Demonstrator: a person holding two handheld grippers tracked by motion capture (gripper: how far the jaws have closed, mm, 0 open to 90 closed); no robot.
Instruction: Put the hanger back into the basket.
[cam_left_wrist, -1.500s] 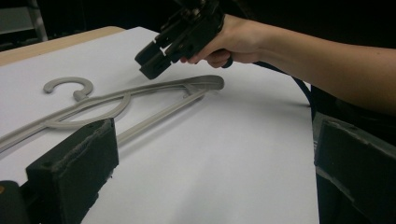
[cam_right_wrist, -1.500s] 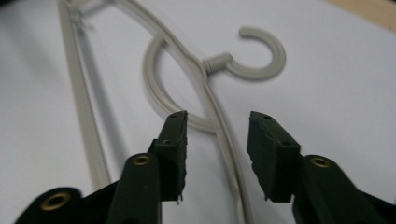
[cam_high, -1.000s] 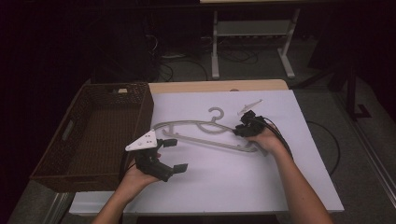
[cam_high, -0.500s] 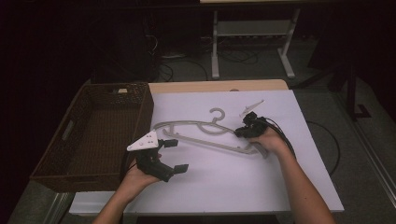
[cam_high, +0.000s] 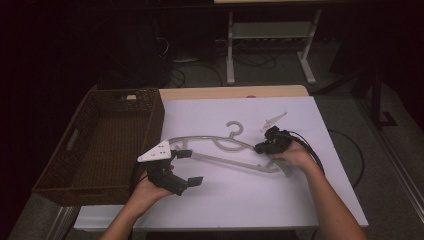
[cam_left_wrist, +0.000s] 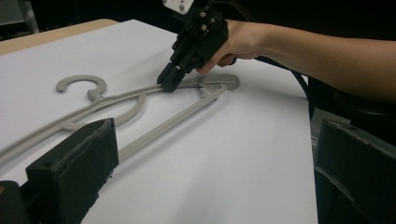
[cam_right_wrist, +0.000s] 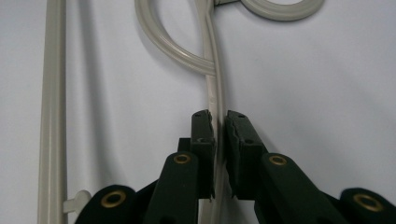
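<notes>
Grey plastic hanger (cam_high: 227, 150) lies flat on the white-covered bench (cam_high: 300, 200), and every place below is given from it; nearest the person, the left gripper (cam_high: 187, 167) hovers just beside the hanger's left end, jaws spread wide and holding nothing; its hand looks unchanged from the earlier frames. At the hanger's right shoulder, the right gripper (cam_right_wrist: 218, 122) has just been closing its jaws, and they now pinch the upper bar between the pads; the hanger appears to rest on the bench, not yet lifted. With that grip made, lifting seems the likely next step. Left of the hanger stands a brown wicker basket (cam_high: 75, 150), touching the bench's edge.
</notes>
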